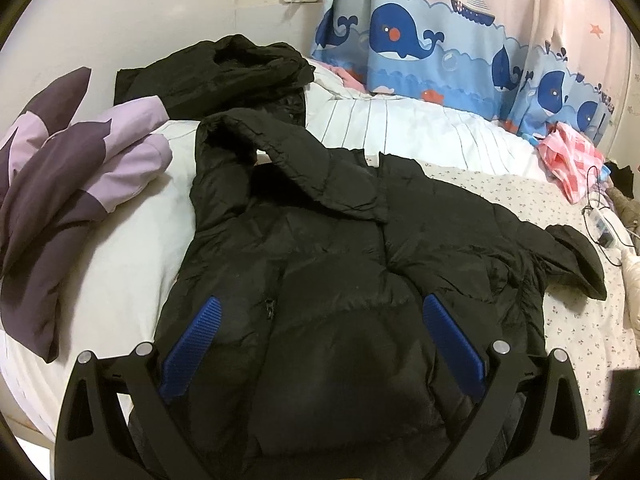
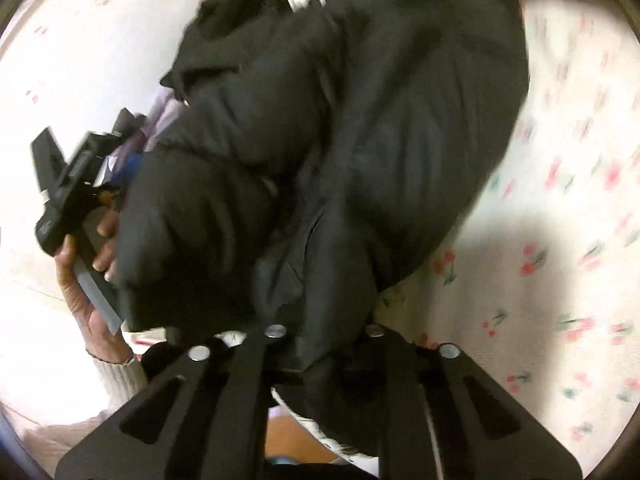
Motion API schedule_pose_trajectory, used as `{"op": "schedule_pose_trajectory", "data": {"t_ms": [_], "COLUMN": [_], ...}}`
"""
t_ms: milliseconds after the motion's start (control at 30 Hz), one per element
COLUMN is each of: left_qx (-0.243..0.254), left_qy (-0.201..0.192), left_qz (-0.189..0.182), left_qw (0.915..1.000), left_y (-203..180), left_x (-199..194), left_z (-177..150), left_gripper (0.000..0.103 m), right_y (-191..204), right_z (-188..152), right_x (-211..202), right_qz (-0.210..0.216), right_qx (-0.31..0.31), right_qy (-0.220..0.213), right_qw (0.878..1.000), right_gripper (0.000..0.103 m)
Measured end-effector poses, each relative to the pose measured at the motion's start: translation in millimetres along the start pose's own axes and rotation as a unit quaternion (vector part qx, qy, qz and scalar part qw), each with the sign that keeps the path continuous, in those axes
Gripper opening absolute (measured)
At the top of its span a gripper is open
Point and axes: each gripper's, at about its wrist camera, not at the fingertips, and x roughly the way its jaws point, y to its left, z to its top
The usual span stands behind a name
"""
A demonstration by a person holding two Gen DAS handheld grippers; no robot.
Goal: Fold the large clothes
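A black hooded puffer jacket (image 1: 340, 248) lies on the bed, hood toward the far wall, one sleeve out to the right. My left gripper (image 1: 320, 320) is open, its blue pads (image 1: 204, 328) spread over the jacket's lower part. In the blurred right wrist view the jacket (image 2: 360, 140) fills the frame, and its fabric runs between the fingers of my right gripper (image 2: 324, 336), which is shut on it; the pads are hidden. The left gripper (image 2: 68, 184) shows at the left there, held in a hand.
A second black garment (image 1: 224, 72) and a purple quilted one (image 1: 68, 172) lie at the far left of the bed. A pink checked cloth (image 1: 572, 160), cables and a power strip (image 1: 604, 228) sit at the right. A whale curtain (image 1: 440, 40) hangs behind.
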Motion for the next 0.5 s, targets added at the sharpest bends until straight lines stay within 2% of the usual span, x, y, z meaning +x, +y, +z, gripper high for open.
{"op": "schedule_pose_trajectory", "data": {"t_ms": [100,167,233,300,333,367,400,433,467,500], "left_qx": [0.003,0.008,0.011,0.019,0.023,0.025,0.029,0.033,0.035,0.039], "left_qy": [-0.007,-0.008,-0.003,0.005,0.008,0.010,0.012,0.013,0.013,0.014], "left_qz": [-0.007,-0.007,-0.011,-0.013,-0.013,-0.013,-0.012,-0.010,-0.009,-0.009], "left_qw": [0.9999,0.9999,0.9999,0.9997,0.9996,0.9995,0.9994,0.9993,0.9992,0.9991], "left_y": [-0.4,-3.8,-7.8,-14.6,-18.0,-20.0,-22.5,-24.6,-25.8,-27.0], "left_x": [-5.6,-6.1,-3.4,2.2,4.7,5.8,7.3,8.6,9.2,10.3], "left_z": [0.2,-0.7,-1.3,-3.0,-4.0,-5.1,-6.4,-7.5,-8.4,-9.1], "left_gripper": [0.097,0.097,0.097,0.097,0.097,0.097,0.097,0.097,0.097,0.097], "right_y": [-4.2,-22.3,-42.3,-75.8,-95.6,-103.4,-113.0,-116.2,-116.6,-117.6], "right_z": [-8.2,-23.3,-26.8,-46.5,-56.1,-59.1,-59.4,-55.0,-46.8,-39.0], "right_x": [-80.6,-129.1,-125.6,-105.8,-104.2,-110.6,-130.8,-151.1,-181.2,-202.0], "right_qz": [-0.042,-0.081,-0.133,-0.212,-0.210,-0.190,-0.162,-0.151,-0.152,-0.170], "right_qx": [-0.013,-0.010,-0.009,-0.018,-0.002,0.016,0.042,0.051,0.046,0.037], "right_qy": [-0.066,-0.082,-0.052,0.024,0.051,0.046,0.020,-0.014,-0.064,-0.101], "right_qw": [0.997,0.993,0.990,0.977,0.976,0.981,0.986,0.987,0.985,0.980], "right_gripper": [0.005,0.005,0.005,0.009,0.013,0.015,0.020,0.023,0.033,0.051]}}
